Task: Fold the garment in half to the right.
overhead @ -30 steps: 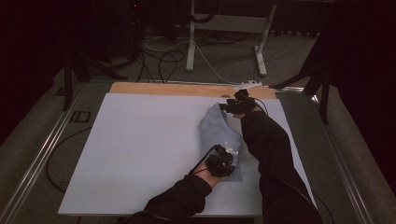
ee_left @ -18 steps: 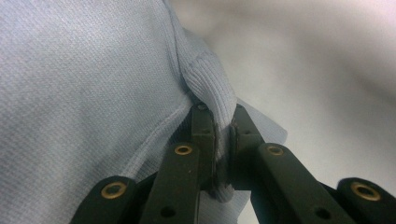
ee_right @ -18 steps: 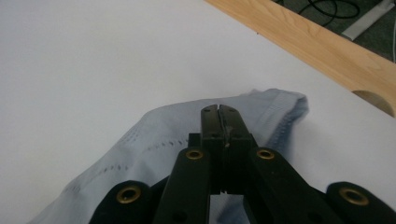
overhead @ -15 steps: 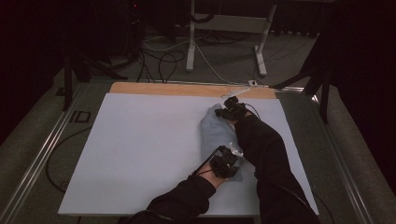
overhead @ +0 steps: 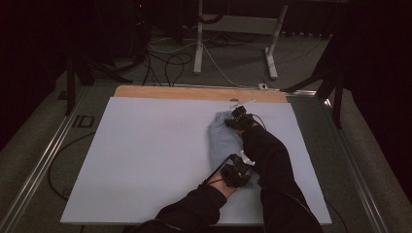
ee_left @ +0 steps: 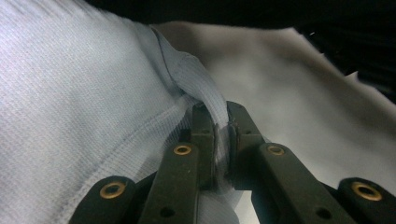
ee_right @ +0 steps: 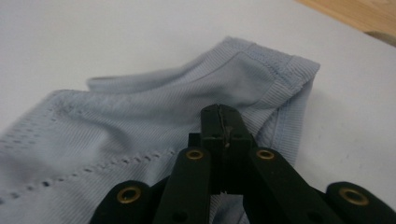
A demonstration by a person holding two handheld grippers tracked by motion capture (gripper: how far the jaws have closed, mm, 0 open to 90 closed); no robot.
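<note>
A: Lying folded on the right half of the white board (overhead: 145, 160), that pale blue knit garment (overhead: 224, 141). Right gripper (overhead: 236, 119) sitting lower than a second ago, down at the garment's far end near the wooden strip (overhead: 199, 93). Jaws having just been closing, now pressed together.

B: Pinching anything there?

A: Hard telling. Tips meeting flat in the right gripper view, right gripper (ee_right: 223, 122) standing over the ribbed hem (ee_right: 285, 100), pale blue knit garment (ee_right: 140, 121) spreading under and behind; no cloth visibly caught between the pads.

B: And nearer the person?

A: Left gripper (overhead: 236, 171) staying put at the near end, much as before. Clamping a fold of the cloth.

B: Showing from above?

A: Not really; from the high view just a dark tool on fabric, sleeves crossing in from the bottom. Showing plainly in the left gripper view: left gripper (ee_left: 223, 122) squeezing a narrow band of pale blue knit garment (ee_left: 70, 107), the band running up and away from the tips, a stitched seam curving off to the left.

B: Anything extra from the right gripper view?

A: Rows of small eyelet holes (ee_right: 70, 175) across the knit, too fine for the high view.
</note>
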